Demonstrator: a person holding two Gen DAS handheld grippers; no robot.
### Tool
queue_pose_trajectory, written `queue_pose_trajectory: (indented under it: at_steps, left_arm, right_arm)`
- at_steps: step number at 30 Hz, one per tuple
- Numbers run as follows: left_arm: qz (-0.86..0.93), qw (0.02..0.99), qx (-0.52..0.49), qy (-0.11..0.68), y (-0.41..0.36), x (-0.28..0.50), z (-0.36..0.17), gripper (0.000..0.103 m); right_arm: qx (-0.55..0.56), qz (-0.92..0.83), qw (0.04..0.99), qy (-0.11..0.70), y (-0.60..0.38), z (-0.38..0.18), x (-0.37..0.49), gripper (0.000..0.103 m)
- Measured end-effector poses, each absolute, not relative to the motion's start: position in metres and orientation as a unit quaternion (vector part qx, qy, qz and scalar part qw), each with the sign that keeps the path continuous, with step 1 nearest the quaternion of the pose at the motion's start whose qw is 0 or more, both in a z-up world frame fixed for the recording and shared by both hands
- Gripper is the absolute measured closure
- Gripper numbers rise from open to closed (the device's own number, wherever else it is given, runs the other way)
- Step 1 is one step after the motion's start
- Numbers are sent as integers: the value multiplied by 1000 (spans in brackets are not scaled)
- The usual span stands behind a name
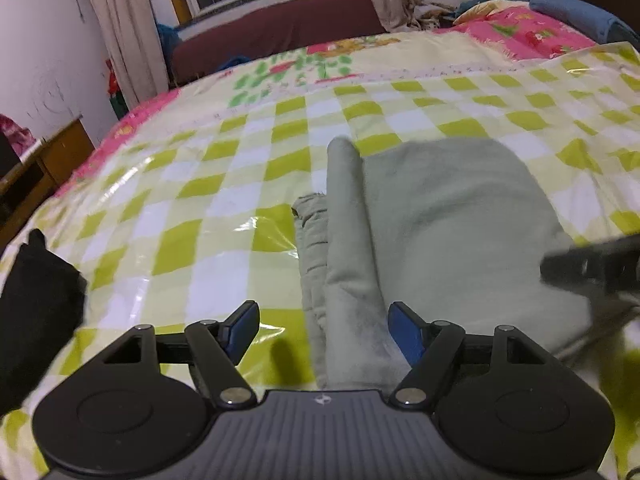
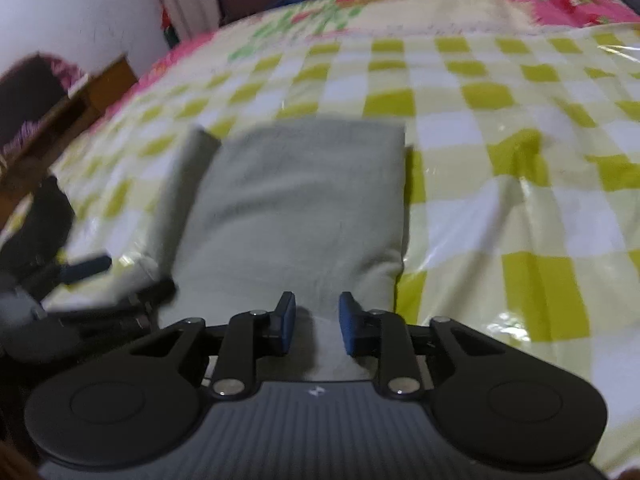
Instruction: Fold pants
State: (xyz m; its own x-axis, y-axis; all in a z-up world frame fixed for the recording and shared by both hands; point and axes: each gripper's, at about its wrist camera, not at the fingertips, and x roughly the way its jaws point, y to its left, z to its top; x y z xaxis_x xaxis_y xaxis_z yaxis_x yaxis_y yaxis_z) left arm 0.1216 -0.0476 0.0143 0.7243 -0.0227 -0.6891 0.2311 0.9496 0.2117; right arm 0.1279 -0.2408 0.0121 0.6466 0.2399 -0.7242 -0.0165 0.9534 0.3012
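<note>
The grey-green pants (image 1: 452, 232) lie folded into a thick pad on the green-checked bedcover, with a rolled edge and the waistband along their left side. My left gripper (image 1: 322, 326) is open and empty, just above the near left edge of the pants. The right gripper shows blurred at the right edge of the left wrist view (image 1: 592, 268). In the right wrist view the pants (image 2: 296, 200) fill the middle. My right gripper (image 2: 317, 324) is open, with its blue pads on either side of a raised bit of the near edge, not clamped. The left gripper (image 2: 84, 268) shows blurred at left.
A plastic-covered green-and-white checked cloth (image 1: 224, 200) covers the bed. A black garment (image 1: 36, 308) lies at the near left. A wooden table (image 1: 52, 160) stands left of the bed. Pink bedding and blue pillows (image 1: 568, 12) lie at the far right, with a maroon couch (image 1: 280, 36) under the window.
</note>
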Motion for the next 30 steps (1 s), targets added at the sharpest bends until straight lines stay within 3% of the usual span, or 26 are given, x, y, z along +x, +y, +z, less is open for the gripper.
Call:
queue_pose_trajectory:
  at_steps: [14,30]
  left_arm:
    - [-67,924,105,361,-38,45,29,17]
    - [-81,923,106,362,-41,12,14,10]
  right_arm:
    - [155,73,901,399,-216,15,37,74]
    - [176,37,906,383,-226,4,-3,74]
